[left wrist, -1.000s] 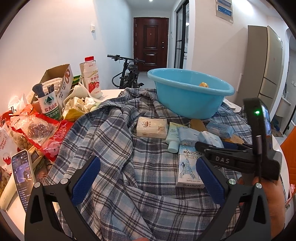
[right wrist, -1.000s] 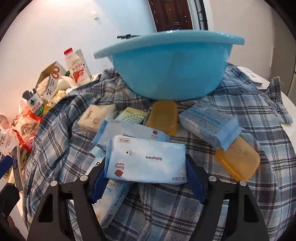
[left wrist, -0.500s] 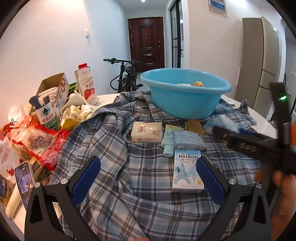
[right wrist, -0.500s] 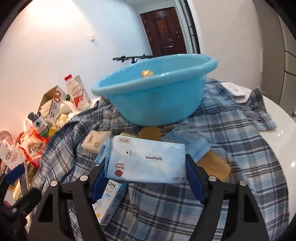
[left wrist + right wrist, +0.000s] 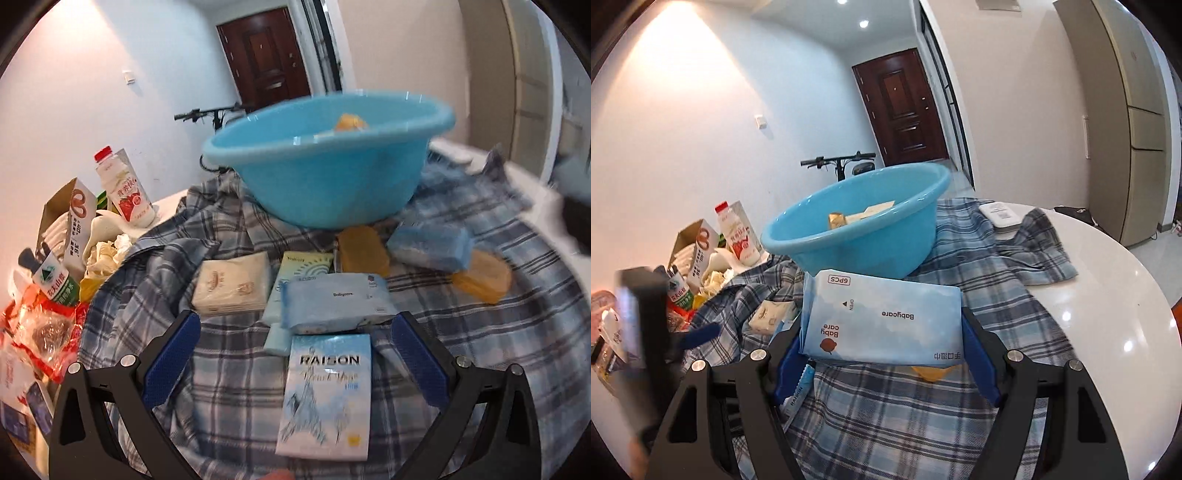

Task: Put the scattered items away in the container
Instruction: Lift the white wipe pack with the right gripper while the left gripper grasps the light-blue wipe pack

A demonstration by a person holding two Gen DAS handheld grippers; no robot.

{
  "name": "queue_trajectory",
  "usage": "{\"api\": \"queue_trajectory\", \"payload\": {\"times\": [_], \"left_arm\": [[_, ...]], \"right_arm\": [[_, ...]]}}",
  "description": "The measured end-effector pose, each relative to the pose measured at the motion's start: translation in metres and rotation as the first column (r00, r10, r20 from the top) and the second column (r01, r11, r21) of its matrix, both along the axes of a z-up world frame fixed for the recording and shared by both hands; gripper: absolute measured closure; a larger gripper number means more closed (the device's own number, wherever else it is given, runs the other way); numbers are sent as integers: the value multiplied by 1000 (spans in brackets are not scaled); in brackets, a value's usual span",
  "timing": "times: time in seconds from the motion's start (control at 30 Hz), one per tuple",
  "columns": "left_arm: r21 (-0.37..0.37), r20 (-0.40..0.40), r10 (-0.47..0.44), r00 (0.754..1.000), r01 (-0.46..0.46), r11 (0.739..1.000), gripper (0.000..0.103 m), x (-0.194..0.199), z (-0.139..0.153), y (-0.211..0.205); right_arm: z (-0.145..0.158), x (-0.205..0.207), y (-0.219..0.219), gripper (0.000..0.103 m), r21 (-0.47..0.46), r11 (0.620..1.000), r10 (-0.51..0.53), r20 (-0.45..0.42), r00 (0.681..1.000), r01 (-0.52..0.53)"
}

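Observation:
In the right wrist view my right gripper (image 5: 882, 360) is shut on a pale blue Babycare wipes pack (image 5: 882, 321), held above the plaid cloth in front of the blue basin (image 5: 871, 254). A yellow item (image 5: 837, 219) and a flat pack lie in the basin. My left gripper (image 5: 295, 362) is open, its blue pads either side of a RAISON box (image 5: 327, 395) without touching it. Beyond the box lie a second wipes pack (image 5: 334, 299), a tissue pack (image 5: 232, 284), a tube (image 5: 301, 264), two amber cases (image 5: 364, 249) and a blue packet (image 5: 430, 243). The basin (image 5: 328, 184) stands behind them.
A plaid shirt (image 5: 498, 350) covers the round white table (image 5: 1115, 295). At the left are a milk bottle (image 5: 125, 188), an open carton (image 5: 64, 218), a water bottle and red snack bags (image 5: 40, 325). A white device (image 5: 999, 216) lies behind the basin. A bicycle and door are beyond.
My right gripper has risen with the wipes pack, bringing the basin's inside into view. My left gripper has moved in over the items, and the RAISON box now lies between its pads.

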State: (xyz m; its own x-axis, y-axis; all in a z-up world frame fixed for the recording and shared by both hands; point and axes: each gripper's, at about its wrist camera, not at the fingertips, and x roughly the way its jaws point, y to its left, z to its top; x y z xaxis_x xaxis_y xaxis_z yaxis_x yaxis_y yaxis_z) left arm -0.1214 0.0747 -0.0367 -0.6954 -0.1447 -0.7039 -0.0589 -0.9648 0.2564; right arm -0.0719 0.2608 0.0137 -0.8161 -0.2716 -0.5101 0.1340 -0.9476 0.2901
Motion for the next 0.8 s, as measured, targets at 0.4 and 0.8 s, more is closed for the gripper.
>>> {"api": "queue_trajectory", "payload": {"times": [0.4, 0.8], "left_arm": [[-116, 70, -13, 997, 22, 993, 0, -32, -35, 37], [-75, 35, -95, 995, 97, 992, 44, -24, -30, 40]], "right_arm": [[4, 16, 39, 26, -35, 999, 4, -35, 999, -5], [0, 19, 51, 26, -50, 999, -7, -35, 999, 5]]}}
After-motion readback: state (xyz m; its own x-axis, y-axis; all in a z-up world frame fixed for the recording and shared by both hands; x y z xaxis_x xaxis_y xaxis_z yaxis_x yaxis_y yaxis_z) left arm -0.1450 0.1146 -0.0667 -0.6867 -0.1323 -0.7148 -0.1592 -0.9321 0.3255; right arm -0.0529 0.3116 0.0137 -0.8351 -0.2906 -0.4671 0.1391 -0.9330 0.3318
